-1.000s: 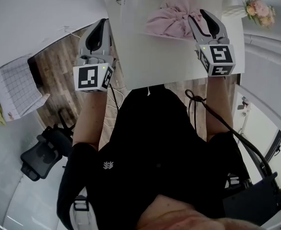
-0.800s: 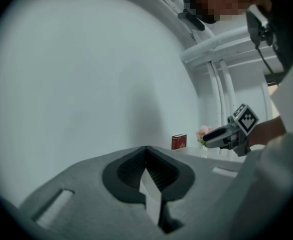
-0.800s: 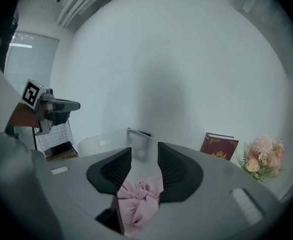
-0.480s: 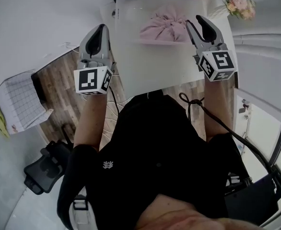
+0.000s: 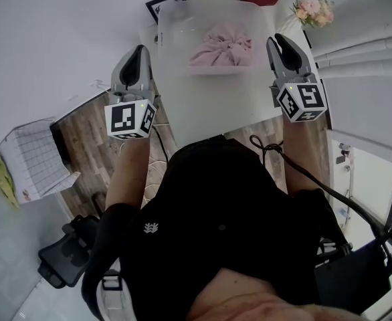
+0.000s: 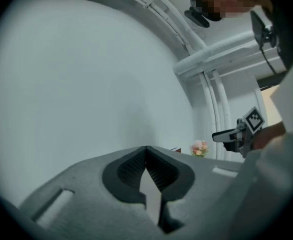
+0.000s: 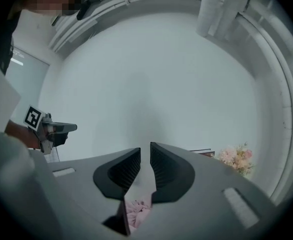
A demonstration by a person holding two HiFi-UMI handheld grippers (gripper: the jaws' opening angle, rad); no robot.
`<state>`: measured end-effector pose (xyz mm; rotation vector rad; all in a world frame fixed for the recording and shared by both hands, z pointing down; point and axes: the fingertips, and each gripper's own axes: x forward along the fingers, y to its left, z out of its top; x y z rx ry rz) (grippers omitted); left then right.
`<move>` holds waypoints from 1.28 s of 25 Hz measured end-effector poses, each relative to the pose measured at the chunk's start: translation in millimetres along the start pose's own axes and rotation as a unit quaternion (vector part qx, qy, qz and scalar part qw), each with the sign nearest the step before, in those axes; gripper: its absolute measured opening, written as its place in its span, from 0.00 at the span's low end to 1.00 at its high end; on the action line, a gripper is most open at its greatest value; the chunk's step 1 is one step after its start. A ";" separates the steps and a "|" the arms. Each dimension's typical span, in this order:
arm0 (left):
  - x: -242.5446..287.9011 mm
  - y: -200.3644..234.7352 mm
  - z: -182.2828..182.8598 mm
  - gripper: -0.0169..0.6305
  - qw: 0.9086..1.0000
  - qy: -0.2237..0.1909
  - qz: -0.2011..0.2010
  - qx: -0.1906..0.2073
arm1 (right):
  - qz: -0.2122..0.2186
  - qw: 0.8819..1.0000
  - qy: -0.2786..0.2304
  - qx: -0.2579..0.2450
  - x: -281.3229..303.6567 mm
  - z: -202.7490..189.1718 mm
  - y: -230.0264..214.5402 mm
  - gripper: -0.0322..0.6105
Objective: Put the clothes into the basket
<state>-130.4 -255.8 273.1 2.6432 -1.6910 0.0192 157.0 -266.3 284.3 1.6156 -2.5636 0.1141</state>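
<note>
Pink clothes (image 5: 221, 44) sat bunched on the white worktop (image 5: 216, 102), toward its far side and between the two claws. They were nearer the right claw (image 5: 281, 42), ahead of it and off to its left, not touching. The pile's long axis ran left-right across the worktop. Right claw was narrow and closing, with nothing between the pads. Left claw (image 5: 140, 51) was closed tip to tip, empty, hanging off the worktop's left edge. Likely basket (image 5: 35, 166) — a gridded white box on the floor, well off to the left. Versus a second ago: right claw stood wider at the pile's right edge — here it was clear of the pile and narrower.
</note>
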 end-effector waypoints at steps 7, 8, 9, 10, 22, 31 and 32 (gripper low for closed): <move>-16.2 -11.1 -9.0 0.03 1.000 0.015 -0.007 -0.010 | -0.037 0.999 -0.021 0.016 -30.5 -1.4 -13.1 0.05; -17.3 -11.2 -9.9 0.02 1.000 0.016 -0.007 -0.010 | -0.039 0.999 -0.020 0.016 -32.7 -3.4 -14.5 0.05; -18.0 -11.3 -9.8 0.03 1.000 0.016 -0.007 -0.010 | -0.042 0.999 -0.019 0.017 -34.8 -4.8 -16.1 0.05; -18.5 -11.4 -9.0 0.03 1.000 0.015 -0.008 -0.009 | -0.046 0.999 -0.020 0.017 -36.8 -5.5 -17.8 0.05; -15.9 -9.0 -4.7 0.02 1.000 0.006 -0.008 -0.011 | -0.053 0.998 -0.021 0.006 -40.3 -2.7 -20.3 0.05; -17.0 -9.7 -2.7 0.03 1.000 0.003 -0.008 -0.010 | -0.060 0.998 -0.021 0.005 -47.4 -2.2 -25.1 0.05; -17.1 -9.4 -2.4 0.03 1.000 0.002 -0.007 -0.011 | -0.061 0.998 -0.021 0.005 -47.7 -2.2 -25.5 0.05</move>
